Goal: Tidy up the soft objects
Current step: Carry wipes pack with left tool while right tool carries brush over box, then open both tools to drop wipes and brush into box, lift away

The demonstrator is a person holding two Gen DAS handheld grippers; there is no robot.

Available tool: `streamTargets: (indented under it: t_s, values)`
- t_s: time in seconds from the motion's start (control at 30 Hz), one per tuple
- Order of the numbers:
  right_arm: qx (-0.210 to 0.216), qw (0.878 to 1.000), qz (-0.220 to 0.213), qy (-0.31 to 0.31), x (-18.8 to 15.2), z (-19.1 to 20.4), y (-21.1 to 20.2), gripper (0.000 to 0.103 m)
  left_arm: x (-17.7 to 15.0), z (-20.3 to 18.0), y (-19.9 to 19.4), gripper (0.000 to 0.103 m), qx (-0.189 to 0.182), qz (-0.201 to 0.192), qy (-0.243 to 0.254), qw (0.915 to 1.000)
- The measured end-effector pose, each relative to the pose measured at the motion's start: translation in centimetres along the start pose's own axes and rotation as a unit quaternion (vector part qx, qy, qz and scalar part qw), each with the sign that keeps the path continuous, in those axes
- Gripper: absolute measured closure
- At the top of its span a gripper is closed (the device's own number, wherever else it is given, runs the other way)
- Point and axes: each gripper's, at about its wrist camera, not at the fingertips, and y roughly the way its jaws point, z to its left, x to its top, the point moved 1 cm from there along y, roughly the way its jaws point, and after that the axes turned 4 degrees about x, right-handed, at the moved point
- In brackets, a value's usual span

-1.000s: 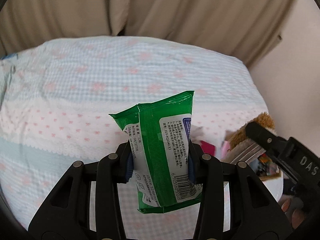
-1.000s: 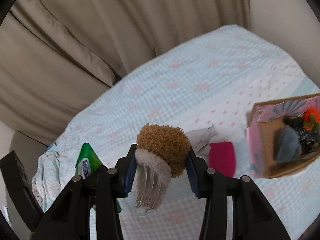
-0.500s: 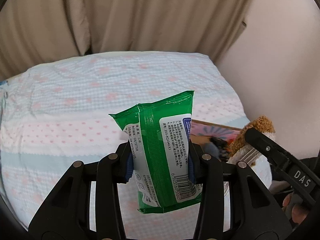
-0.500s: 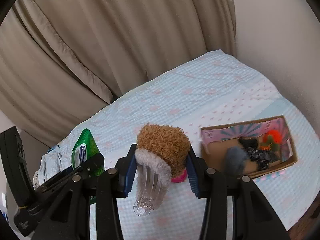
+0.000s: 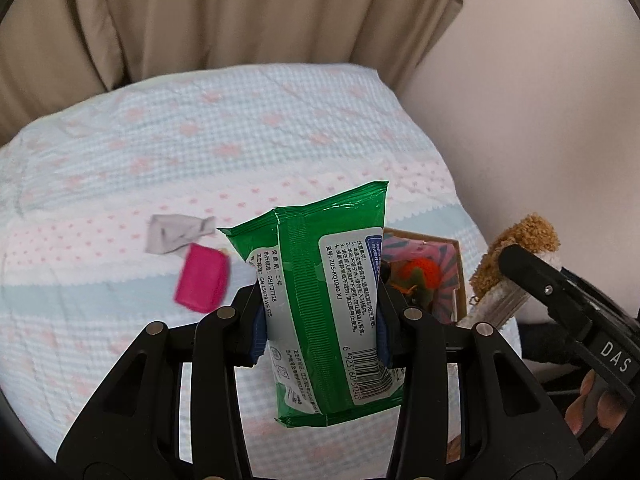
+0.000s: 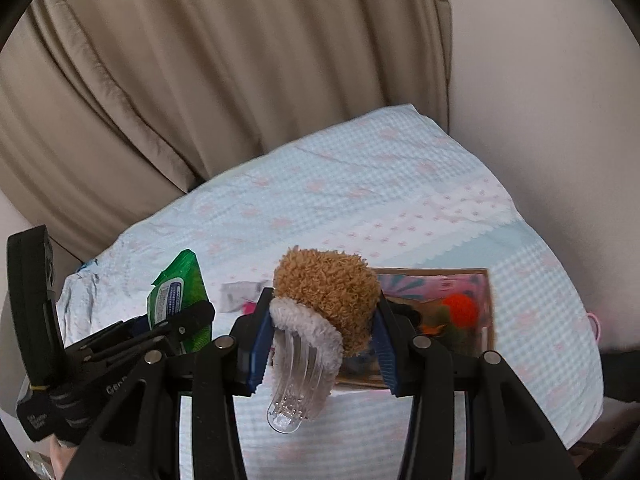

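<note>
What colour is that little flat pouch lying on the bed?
The pouch is bright pink, magenta really; the left wrist view shows it best.

Right tongs [image 6: 320, 340] clamp fuzzy brown hair clip [image 6: 326, 300] above cardboard box [image 6: 490, 308]; green wipes pack [image 6: 180, 292] at left.

Beige curtain [image 5: 208, 12] behind bed [image 5: 120, 160]; wall [image 5: 540, 100] beside.

box [image 5: 458, 276]: wipes pack [image 5: 332, 296] is covering its near side | box contents [image 6: 460, 312]: blurring, unidentifiable | pink item [image 5: 202, 276]: smearing | clip [image 6: 298, 380]: plush [image 6: 326, 296] is hiding its top
</note>
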Motion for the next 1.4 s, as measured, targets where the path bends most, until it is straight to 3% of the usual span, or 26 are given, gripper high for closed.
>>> streamTargets:
  t_s: [0.27, 0.47, 0.67, 0.9, 0.97, 1.0, 1.03, 1.07, 1.1, 1.17, 1.4]
  values:
    - [0.009, 0.999, 0.044, 0.009, 1.1, -7.1, 5.2, 0.061, 1.4, -2.3, 8.6, 0.065, 0.027, 0.047, 0.014, 0.9984]
    - [0.010, 0.997, 0.083, 0.005, 0.1, -10.1, 10.5, 0.061, 0.8, -3.0, 15.4, 0.065, 0.056, 0.090, 0.049, 0.9932]
    - [0.017, 0.994, 0.111, 0.013, -1.9, -11.9, 14.4, 0.061, -0.2, -2.5, 20.2, 0.065, 0.086, 0.129, 0.075, 0.9850]
    - [0.026, 0.991, 0.132, -0.019, -3.9, -11.7, 17.6, 0.061, -0.8, -2.6, 23.3, 0.065, 0.102, 0.149, 0.107, 0.9778]
    - [0.026, 0.990, 0.134, -0.034, -4.3, -11.6, 18.0, 0.058, -0.6, -2.9, 23.6, 0.060, 0.101, 0.154, 0.111, 0.9766]
    - [0.024, 0.990, 0.135, -0.039, -4.4, -11.6, 18.1, 0.055, -0.4, -3.0, 23.6, 0.039, 0.088, 0.156, 0.108, 0.9778]
    - [0.022, 0.989, 0.136, -0.045, -4.6, -11.6, 18.3, 0.051, -0.3, -3.1, 23.6, 0.001, 0.076, 0.158, 0.105, 0.9790]
    - [0.022, 0.989, 0.136, -0.053, -4.7, -11.7, 18.3, 0.041, -0.1, -3.1, 23.3, 0.001, 0.069, 0.151, 0.100, 0.9810]
    - [0.022, 0.989, 0.135, -0.061, -4.8, -11.8, 18.3, 0.022, 0.0, -3.1, 23.1, 0.000, 0.069, 0.148, 0.099, 0.9817]
    - [0.024, 0.988, 0.131, -0.075, -5.1, -12.1, 18.0, 0.000, 0.2, -3.0, 22.7, 0.000, 0.073, 0.145, 0.096, 0.9820]
    - [0.019, 0.989, 0.115, -0.088, -6.2, -12.9, 16.4, 0.000, 0.2, -3.2, 21.6, 0.000, 0.068, 0.142, 0.088, 0.9836]
